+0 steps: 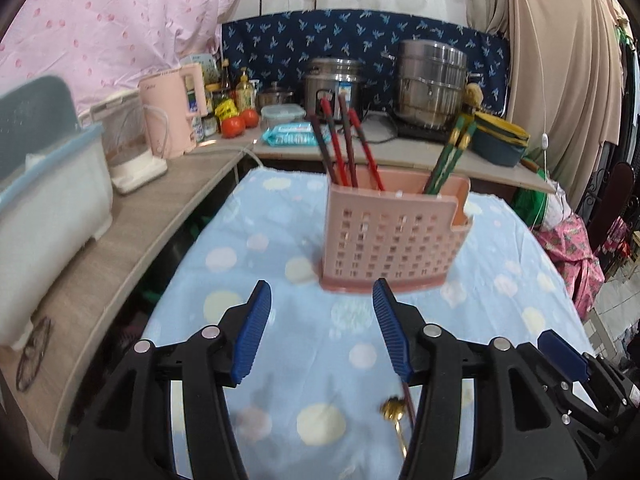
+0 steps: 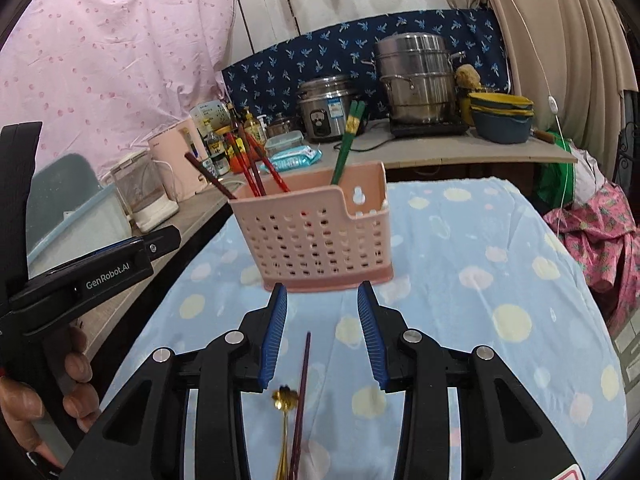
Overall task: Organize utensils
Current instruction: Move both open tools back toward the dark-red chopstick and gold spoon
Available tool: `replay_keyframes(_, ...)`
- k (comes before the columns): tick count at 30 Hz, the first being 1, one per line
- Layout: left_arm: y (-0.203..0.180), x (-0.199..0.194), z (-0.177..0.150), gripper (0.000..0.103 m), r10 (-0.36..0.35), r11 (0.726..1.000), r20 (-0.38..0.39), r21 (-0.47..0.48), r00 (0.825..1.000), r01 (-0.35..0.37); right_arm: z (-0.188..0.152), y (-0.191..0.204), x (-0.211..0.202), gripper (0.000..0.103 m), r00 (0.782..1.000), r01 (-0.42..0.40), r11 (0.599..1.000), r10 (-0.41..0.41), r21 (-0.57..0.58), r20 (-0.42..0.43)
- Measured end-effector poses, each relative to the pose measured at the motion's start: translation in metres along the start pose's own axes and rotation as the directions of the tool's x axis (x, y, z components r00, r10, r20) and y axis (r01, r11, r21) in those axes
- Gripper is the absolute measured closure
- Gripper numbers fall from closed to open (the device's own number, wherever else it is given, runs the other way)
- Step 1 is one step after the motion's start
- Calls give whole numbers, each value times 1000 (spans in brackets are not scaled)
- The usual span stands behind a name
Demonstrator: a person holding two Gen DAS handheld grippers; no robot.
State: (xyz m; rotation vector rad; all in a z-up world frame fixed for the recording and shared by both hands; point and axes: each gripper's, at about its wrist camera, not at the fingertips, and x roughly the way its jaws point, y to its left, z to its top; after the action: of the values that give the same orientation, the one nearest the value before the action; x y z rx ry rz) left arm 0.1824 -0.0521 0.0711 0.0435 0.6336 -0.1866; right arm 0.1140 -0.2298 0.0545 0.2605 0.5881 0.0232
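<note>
Your landmark is the pink perforated plastic utensil holder (image 1: pixel 394 236), standing upright on the pale blue dotted cloth (image 1: pixel 256 240). Inside it, dark red chopsticks (image 1: pixel 344 140) lean in its left part; green chopsticks with gold bands (image 1: pixel 452 152) lean in its right part. Your left gripper (image 1: pixel 322 334) sits on the near side of the holder, jaws parted about halfway, nothing between the blue pads. Your right gripper (image 2: pixel 322 334) is likewise on the holder's near side, jaws partly open and empty. Nearer than the holder, on the cloth, lie a small gold spoon (image 2: pixel 285 420) and one dark red chopstick (image 2: pixel 302 392), side by side below the right gripper's jaws, ungripped.
</note>
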Motion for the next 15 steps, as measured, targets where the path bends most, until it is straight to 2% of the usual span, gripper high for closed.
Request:
replay_keyframes(8,9,1,-54,53,28,999,-90,-15,996,-30,-65,-10,-1,66,992,25,999,-20,39,-122)
replay_keyframes(15,12,4,-86,53,33,999,-156,-27,987,-38,-106,4,-5,66,982,21,1000,-23,-9,-187)
